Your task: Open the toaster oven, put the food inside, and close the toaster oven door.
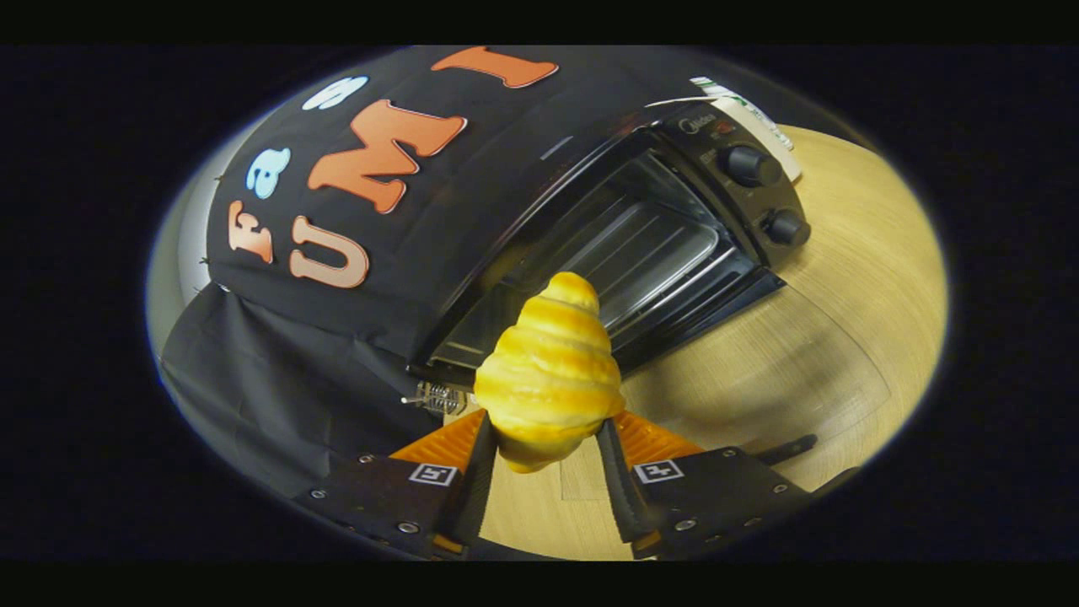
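My gripper (544,424) is shut on a golden croissant (548,362), both fingers pressing its lower end while its tip points ahead. Just beyond it stands the black toaster oven (704,135), seen tilted, with its cavity (641,244) and wire rack exposed. The glass door (759,362) is folded down flat over the wooden table, right of the croissant, and its dark handle (792,443) lies near my right finger. The croissant's tip overlaps the oven's opening, whose lower left part it hides.
Two round knobs (753,166) (788,228) sit on the oven's control panel at the right. A hinge spring (434,396) shows at the oven's lower left corner. The light wooden table (860,244) stretches to the right. Black cloth hangs behind and left of the oven.
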Demonstrator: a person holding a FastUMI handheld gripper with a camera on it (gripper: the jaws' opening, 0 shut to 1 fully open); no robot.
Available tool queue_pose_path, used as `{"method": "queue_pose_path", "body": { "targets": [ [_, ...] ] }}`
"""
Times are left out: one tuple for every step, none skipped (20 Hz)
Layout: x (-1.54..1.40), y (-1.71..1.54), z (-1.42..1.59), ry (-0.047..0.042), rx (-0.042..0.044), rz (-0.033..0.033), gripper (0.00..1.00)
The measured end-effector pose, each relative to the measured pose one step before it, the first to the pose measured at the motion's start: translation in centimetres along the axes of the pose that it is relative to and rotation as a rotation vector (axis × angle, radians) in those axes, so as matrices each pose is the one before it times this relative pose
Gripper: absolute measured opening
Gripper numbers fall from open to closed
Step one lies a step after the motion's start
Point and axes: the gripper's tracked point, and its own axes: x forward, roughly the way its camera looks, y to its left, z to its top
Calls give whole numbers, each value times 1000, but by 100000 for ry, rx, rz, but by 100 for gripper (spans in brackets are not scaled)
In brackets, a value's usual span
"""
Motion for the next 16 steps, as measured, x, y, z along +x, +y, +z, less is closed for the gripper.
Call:
{"method": "queue_pose_path", "body": {
  "targets": [
    [562,18,367,186,521,-496,61],
    [498,-24,380,-96,333,-652,61],
    [404,-60,460,-336,489,-367,61],
    [323,105,512,-1041,580,192,61],
    [358,-77,614,-981,677,-213,61],
    [244,79,489,-1324,691,611,61],
    [396,14,422,-946,708,-64,61],
    [352,93,392,-1036,498,617,61],
    [252,266,333,-1326,36,605,61],
    [339,-34,328,-1022,104,-342,61],
    [472,120,222,-1011,-248,759,61],
    [202,125,118,-925,-364,-82,61],
    [460,82,254,-780,-538,485,61],
    [387,-96,129,-700,-122,-344,61],
    [327,81,156,-1221,-89,228,61],
    [364,-111,184,-680,-821,-560,61]
  ]
}}
